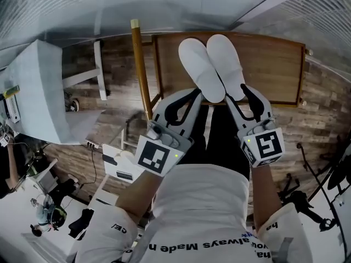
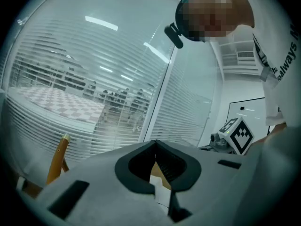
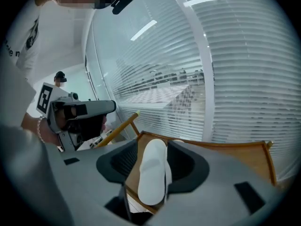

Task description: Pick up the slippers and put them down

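Two white slippers lie side by side, soles up, over a wooden rimmed tabletop [image 1: 274, 48]. My left gripper [image 1: 189, 95] is at the heel of the left slipper [image 1: 200, 70]. In the left gripper view its jaws meet at the tips [image 2: 156, 147], with a thin white edge of the slipper [image 2: 159, 185] pinched lower down. My right gripper [image 1: 237, 95] is at the heel of the right slipper [image 1: 226, 64]. In the right gripper view that slipper [image 3: 153, 173] stands on edge between the jaws [image 3: 153, 147], and wood shows in a gap beside the left pad.
A yellow wooden pole [image 1: 141, 70] leans along the table's left side. A white cabinet [image 1: 38, 92] stands at the far left on the wood-pattern floor [image 1: 323, 103]. Window blinds [image 3: 244, 79] run behind the table. Black stands and cables [image 1: 312, 201] sit at the lower right.
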Demonstrator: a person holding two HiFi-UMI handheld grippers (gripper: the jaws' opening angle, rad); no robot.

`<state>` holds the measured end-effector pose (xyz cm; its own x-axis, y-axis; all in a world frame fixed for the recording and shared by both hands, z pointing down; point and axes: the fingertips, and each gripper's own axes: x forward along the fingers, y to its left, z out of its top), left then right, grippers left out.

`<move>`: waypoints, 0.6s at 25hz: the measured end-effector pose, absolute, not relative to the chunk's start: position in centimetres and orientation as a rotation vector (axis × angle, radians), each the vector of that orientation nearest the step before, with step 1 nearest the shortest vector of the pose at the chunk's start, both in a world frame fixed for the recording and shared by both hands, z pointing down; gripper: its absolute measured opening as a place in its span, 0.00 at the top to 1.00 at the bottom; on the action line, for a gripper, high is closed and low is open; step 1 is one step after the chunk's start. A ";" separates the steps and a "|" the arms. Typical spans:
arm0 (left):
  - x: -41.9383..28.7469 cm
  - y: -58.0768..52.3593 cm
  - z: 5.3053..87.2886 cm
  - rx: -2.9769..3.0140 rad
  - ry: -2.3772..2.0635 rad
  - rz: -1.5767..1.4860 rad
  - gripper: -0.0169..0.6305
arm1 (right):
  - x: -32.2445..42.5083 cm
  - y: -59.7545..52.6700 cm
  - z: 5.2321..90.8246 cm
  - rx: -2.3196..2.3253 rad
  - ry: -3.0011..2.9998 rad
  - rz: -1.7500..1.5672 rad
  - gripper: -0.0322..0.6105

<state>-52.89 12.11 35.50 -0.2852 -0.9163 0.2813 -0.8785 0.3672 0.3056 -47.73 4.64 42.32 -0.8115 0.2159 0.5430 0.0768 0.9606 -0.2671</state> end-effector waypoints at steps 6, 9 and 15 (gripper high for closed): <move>-53.1 11.8 40.1 1.519 -2.219 -0.103 0.96 | -47.4 4.3 48.3 -0.167 -2.448 0.314 0.65; -53.3 12.3 42.9 1.511 -2.210 -0.094 0.95 | -47.6 4.6 51.6 -0.136 -2.436 0.326 0.64; -53.8 12.8 47.1 1.463 -2.199 -0.060 0.95 | -47.4 4.5 56.3 -0.107 -2.384 0.325 0.63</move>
<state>-53.83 12.78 47.14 -0.3018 -0.8765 0.3751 -0.8546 0.4231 0.3009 -47.44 4.54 56.31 -0.7397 0.1669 0.6519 -0.0135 0.9649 -0.2623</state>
